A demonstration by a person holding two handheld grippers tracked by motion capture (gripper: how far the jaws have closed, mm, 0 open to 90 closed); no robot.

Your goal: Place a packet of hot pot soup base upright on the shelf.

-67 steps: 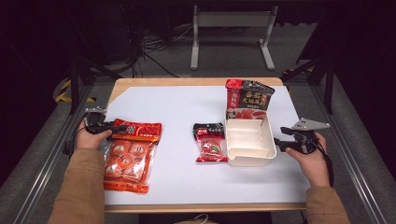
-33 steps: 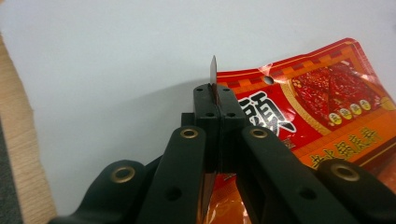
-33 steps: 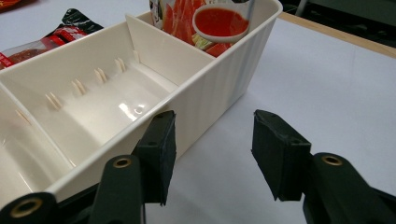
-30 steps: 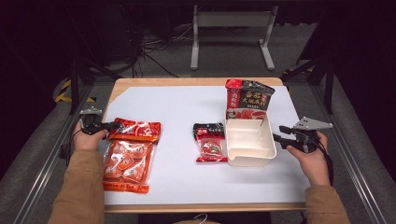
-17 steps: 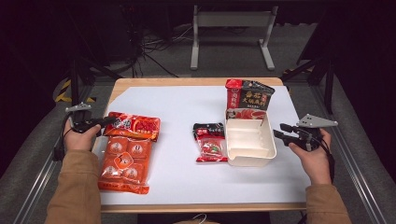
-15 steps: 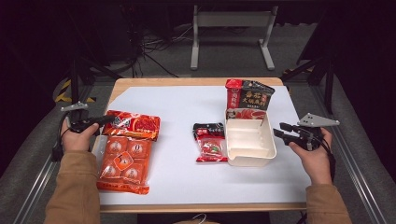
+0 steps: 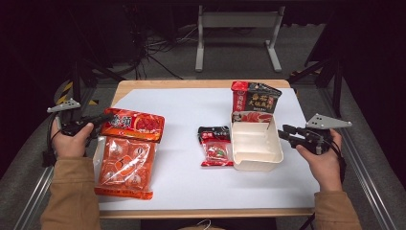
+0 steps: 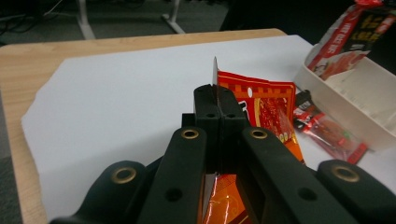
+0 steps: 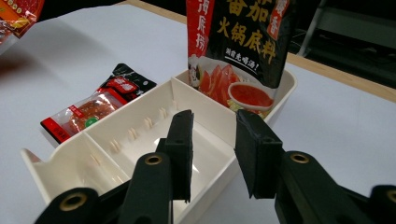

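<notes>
High view: I see left hand-held gripper (image 7: 98, 120) pinching top-left corner of orange packet (image 7: 127, 153); packet hangs slanted, long axis toward me, lower end near desk (image 7: 191, 103) front-left edge. Cream tray (image 7: 256, 146) lies well right; small red sachet (image 7: 215, 146) between. Open white desk ahead for carry.

Left gripper view: jaws pressed together on orange packet (image 8: 261, 105) edge.

Right gripper view: right hand-held gripper (image 9: 212, 154) part spread, has just been closing, nothing between pads; hovers at tray (image 9: 140, 140) rim; dark pouch (image 9: 238, 51) stands in far compartment.
</notes>
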